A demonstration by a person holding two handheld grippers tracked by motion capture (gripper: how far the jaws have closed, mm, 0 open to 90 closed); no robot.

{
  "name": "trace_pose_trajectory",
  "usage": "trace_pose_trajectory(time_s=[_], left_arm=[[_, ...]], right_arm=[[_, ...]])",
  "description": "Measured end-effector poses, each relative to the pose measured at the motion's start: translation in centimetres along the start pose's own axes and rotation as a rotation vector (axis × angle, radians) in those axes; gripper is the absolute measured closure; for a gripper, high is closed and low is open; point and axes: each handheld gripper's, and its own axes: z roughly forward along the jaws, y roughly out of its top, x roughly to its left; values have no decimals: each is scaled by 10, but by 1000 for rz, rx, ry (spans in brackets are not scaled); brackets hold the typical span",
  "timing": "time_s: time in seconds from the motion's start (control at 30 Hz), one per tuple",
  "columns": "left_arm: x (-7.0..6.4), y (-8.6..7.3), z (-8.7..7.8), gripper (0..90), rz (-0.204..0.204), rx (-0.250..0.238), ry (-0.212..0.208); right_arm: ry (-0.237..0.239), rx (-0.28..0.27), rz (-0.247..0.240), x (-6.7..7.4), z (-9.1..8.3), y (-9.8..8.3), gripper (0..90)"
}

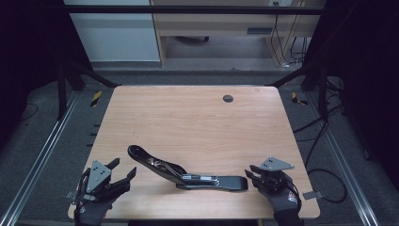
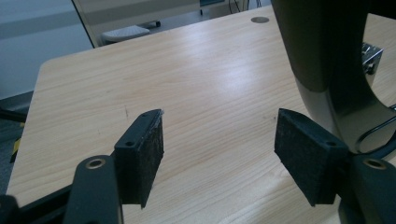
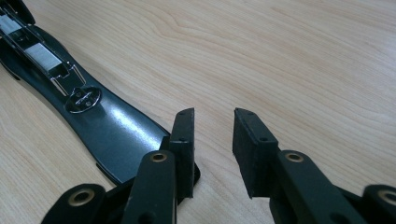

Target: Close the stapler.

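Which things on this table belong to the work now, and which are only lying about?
Belonging to the work:
- opened black stapler, near the front edge of the table
- left gripper, open, beside the stapler's raised arm
- right gripper, open, at the stapler's base end

Only lying about:
- round dark cap set in the table's far side
- cables on the floor

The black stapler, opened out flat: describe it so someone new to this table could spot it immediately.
On the wooden table, look along the near edge, between the left gripper and the right gripper. The black stapler lies there swung open, a long glossy bent shape with a shiny metal staple channel in its middle, unlike the small dark round hole at the far edge.
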Motion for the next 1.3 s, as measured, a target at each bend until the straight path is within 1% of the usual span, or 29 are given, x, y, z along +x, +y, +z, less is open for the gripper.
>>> trace_pose_trajectory(time_s=[0.07, 0.1, 0.23, 0.3, 0.4, 0.47, 0.5, 0.57, 0.73, 0.8, 0.93, 0.97, 1.0, 1.03, 1.17, 1.23, 1.27, 1.3], left_arm=[[0, 1, -1, 322, 1, -3, 1], [-1, 1, -4, 322, -1, -15, -1], [-2, 2, -7, 322, -1, -28, -6], [-3, 3, -9, 321, -3, -35, -11], [-5, 5, -12, 319, -2, -51, -20], [-6, 5, -13, 317, -5, -56, -24], [-8, 6, -14, 317, -5, -62, -25], [-9, 7, -14, 316, -4, -65, -32], [-14, 8, -15, 313, -6, -72, -49], [-16, 9, -15, 312, -5, -72, -58], [-21, 10, -14, 312, -1, -77, -62], [-21, 10, -14, 311, -1, -77, -62], [-23, 11, -14, 310, 1, -78, -64], [-25, 11, -13, 310, 1, -81, -65], [-27, 13, -12, 309, 0, -83, -64], [-30, 15, -9, 308, 0, -86, -69], [-30, 15, -9, 308, 0, -86, -69], [-31, 15, -8, 308, 1, -86, -72]], right_arm=[[0, -1, -7, 1, 0, -1, 699], [4, 1, 0, 2, 0, -1, 699], [15, 6, -2, 5, 0, -1, 699], [17, 4, -3, 6, 0, -2, 699], [21, 4, 8, 6, -2, -2, 707], [20, 1, 2, 6, -2, -3, 707], [23, 7, 12, 7, -2, -4, 708], [27, 12, 6, 8, -2, -4, 712], [37, 10, 0, 10, -3, -6, 722], [38, 14, 5, 10, -3, -6, 726], [48, 16, 10, 12, -3, -7, 743], [48, 12, -3, 12, -2, -7, 747], [58, 17, 8, 13, -2, -7, 753], [54, 14, -6, 13, -1, -7, 757], [67, 17, 1, 16, 0, -6, 770], [73, 24, -11, 18, 2, -6, 803], [73, 24, -11, 18, 2, -6, 803], [78, 27, -11, 19, 3, -6, 822]])
